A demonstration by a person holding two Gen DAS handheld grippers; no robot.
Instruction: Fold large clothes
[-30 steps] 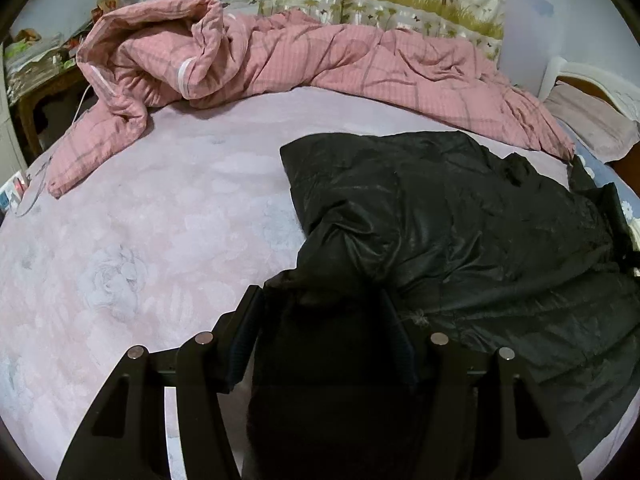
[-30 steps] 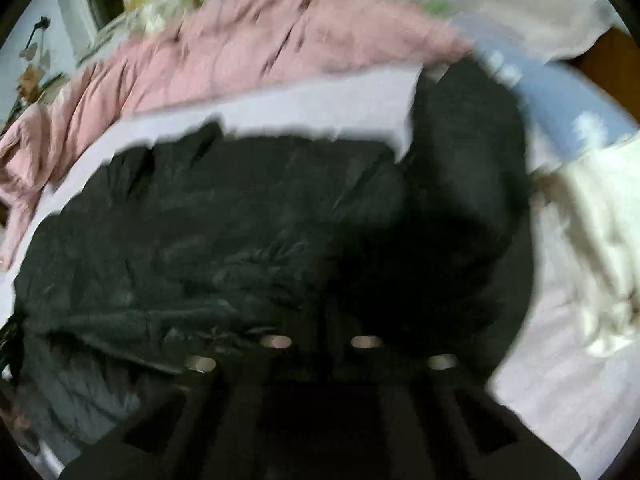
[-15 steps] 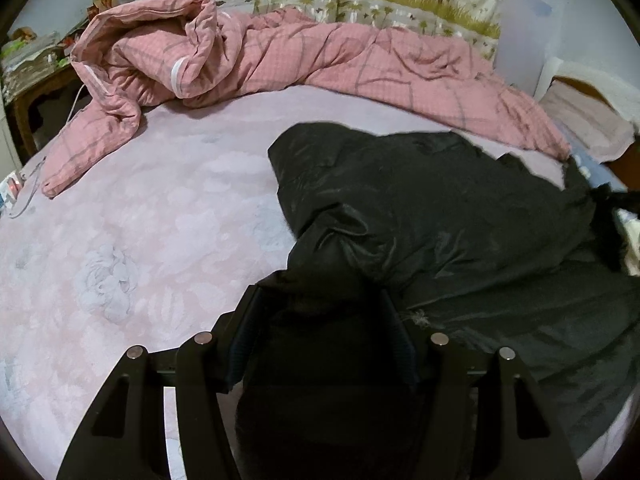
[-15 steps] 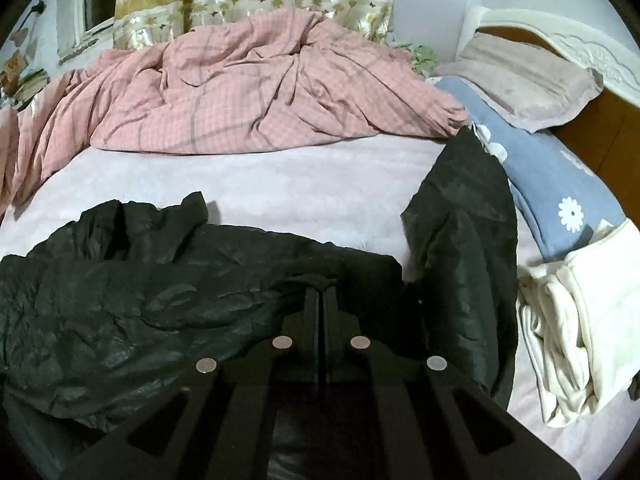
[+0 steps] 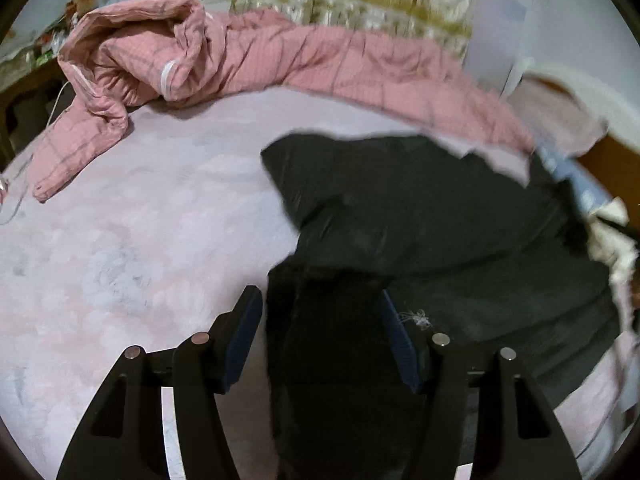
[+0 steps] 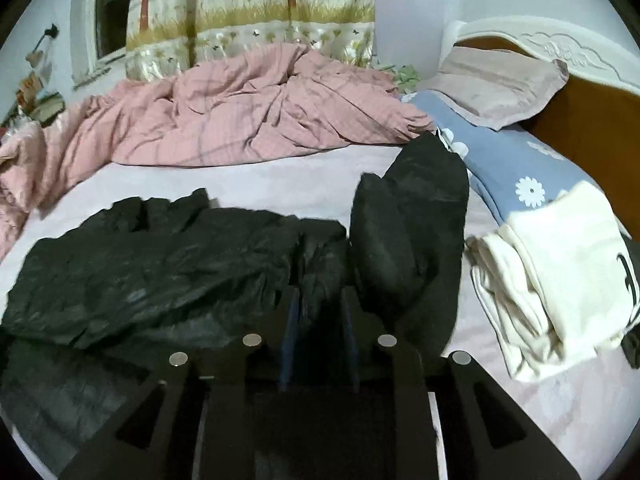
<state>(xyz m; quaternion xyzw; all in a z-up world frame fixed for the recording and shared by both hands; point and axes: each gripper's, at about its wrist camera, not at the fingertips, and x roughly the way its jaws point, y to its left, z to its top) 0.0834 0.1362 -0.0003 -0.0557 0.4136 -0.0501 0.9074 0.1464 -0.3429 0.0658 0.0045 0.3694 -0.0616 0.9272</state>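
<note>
A large black jacket (image 5: 440,216) lies crumpled on the pink bed sheet (image 5: 120,220). My left gripper (image 5: 318,294) is closed on a thick bunch of its near edge, and the fabric fills the gap between both pads. In the right wrist view the jacket (image 6: 160,264) spreads to the left, and one sleeve (image 6: 412,220) lies folded over at the right. My right gripper (image 6: 320,292) hovers over the jacket's near edge. Its jaws are opening, and dark fabric shows in the narrow gap without being pinched.
A rumpled pink checked quilt (image 6: 248,112) runs along the far side of the bed. At the right lie a blue flowered pillow (image 6: 504,164), a beige pillow (image 6: 500,80) and folded white clothes (image 6: 560,260), in front of a wooden headboard (image 6: 592,120).
The right gripper's jaws, shut before, now stand slightly apart, and that hand has risen. The left gripper keeps its hold and has shifted a little, dragging the jacket's edge along.
</note>
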